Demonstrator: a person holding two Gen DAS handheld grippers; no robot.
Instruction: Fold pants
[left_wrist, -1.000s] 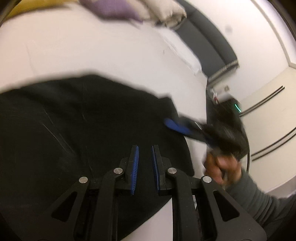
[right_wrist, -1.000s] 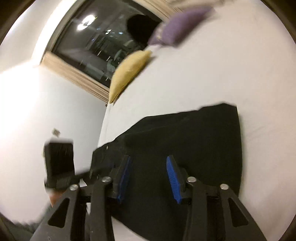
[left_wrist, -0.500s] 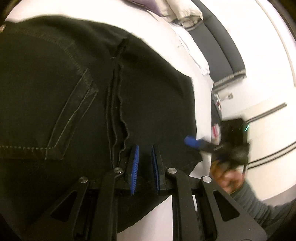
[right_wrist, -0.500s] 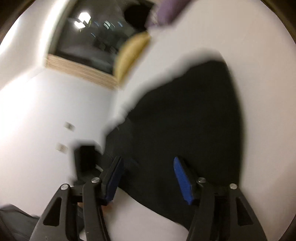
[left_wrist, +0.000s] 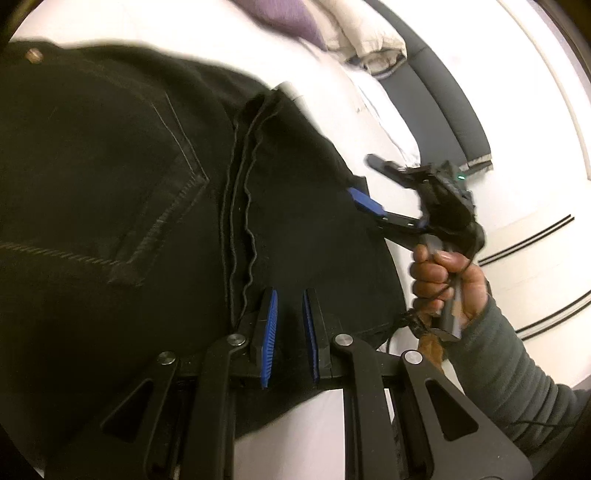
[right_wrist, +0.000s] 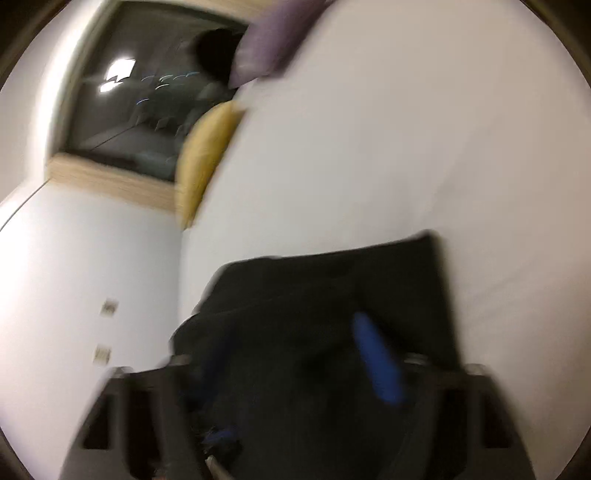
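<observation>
Near the bed's (left_wrist: 155, 40) front edge lie the black pants (left_wrist: 110, 206), pocket side up. Over them, the left gripper (left_wrist: 290, 325) holds its fingers nearly together on nothing. Spread wide, the right gripper (left_wrist: 365, 181) has just been opening at the pants' far edge.

We see both fisheye views bent hard at the rim, with dark vignetted corners. The left wrist view is fairly sharp near the centre: stitching on the black pants (left_wrist: 155, 206) reads clearly, though their far edge and the right gripper (left_wrist: 364, 181) smear. The white bedsheet (left_wrist: 207, 40) blows out to glare. The right wrist view is blurred throughout. Its dark window (right_wrist: 147, 103) reflects a bright ceiling light (right_wrist: 118, 72), and the wall (right_wrist: 85, 266) glows overexposed.
</observation>
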